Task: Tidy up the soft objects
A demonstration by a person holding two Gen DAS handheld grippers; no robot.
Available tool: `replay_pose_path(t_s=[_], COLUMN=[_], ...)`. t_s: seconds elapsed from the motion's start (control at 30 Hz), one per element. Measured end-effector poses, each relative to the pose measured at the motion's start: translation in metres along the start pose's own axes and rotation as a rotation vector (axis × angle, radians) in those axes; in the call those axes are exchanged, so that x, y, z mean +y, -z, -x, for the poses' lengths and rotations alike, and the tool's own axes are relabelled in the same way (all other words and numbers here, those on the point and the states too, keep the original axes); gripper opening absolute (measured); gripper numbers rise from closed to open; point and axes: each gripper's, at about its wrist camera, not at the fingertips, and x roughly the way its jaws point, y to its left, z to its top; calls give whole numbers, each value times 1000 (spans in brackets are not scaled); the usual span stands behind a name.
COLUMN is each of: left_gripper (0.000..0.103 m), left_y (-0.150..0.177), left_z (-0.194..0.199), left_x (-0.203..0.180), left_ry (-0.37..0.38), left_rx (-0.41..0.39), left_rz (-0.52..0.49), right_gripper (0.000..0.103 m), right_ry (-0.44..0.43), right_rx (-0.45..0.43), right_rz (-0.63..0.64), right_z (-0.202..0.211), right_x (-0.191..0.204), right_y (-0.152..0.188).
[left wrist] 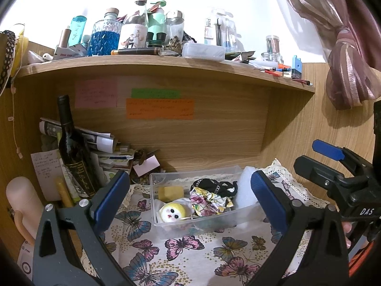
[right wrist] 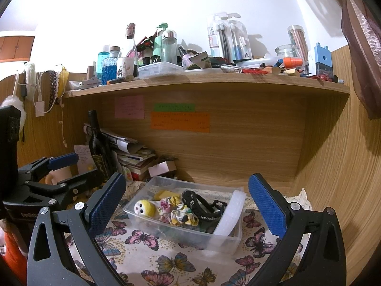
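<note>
While both of your hand-held grippers, left [left wrist: 190,197] and right [right wrist: 187,205], hang released and empty, the soft objects [right wrist: 181,208] sit inside the clear bin [right wrist: 221,239] on the table [right wrist: 166,262]; sorting looks near done. Next: check for strays.

Bright overexposed wall, fisheye-bent edges, sharp focus

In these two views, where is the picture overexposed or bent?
Left wrist view: the white wall is blown out and the wooden shelf bows into an arc. Right wrist view: same wall glare, dark lens corners, curved shelf edge; the clear box stays sharp.
</note>
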Motion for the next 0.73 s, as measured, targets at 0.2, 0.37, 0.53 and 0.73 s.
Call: replay_pose_path(t_s=[0.2,0.37,0.53,0.73], left_gripper=[103,103,103,103], left_y=[-1,-1,1,2], left_z=[1,1,1,1], left_x=[1,-1,-3,-4], left_ry=[13,17,14,17], left_rx=[-8,-2,-4,5], left_rz=[15,6,-3,7], right_gripper=[103,103,103,103], right_ry=[3,5,2,3], right_rx=[4,7,8,16], right_rz=[-8,-13,-20,-32], right_z=[1,0,-1,-3], right_x=[0,-1,-2,-1], right_y=[0,0,0,2])
